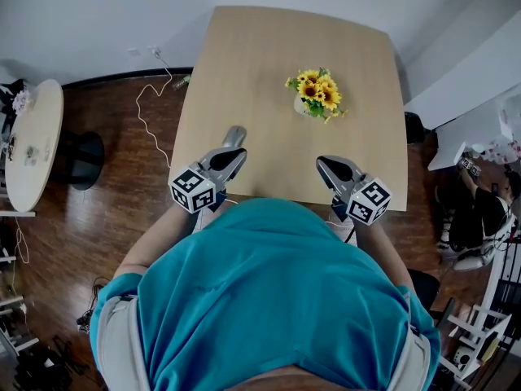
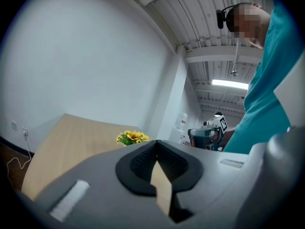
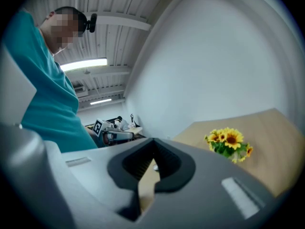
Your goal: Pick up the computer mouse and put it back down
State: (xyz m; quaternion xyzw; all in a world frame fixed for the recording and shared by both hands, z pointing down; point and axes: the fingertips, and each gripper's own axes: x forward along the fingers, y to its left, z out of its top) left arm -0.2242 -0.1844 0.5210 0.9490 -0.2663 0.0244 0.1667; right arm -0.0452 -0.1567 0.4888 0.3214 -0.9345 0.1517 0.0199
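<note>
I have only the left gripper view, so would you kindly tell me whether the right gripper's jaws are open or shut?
Observer: Shut; the right gripper has its tips together, nothing between them.
Operator: Thank you. Is a mouse on the table?
Observer: The head view shows only the sunflowers on the table; its near edge is hidden by the person.

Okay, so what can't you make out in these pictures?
- Computer mouse: in no view. In the head view the person's shirt, the left gripper and the right gripper cover the table's near edge.
- Vase under the sunflowers: mostly beneath blooms in the head view; behind the gripper's body in the left gripper view.
- Round side table: cut by the left edge, items on it too small.
</note>
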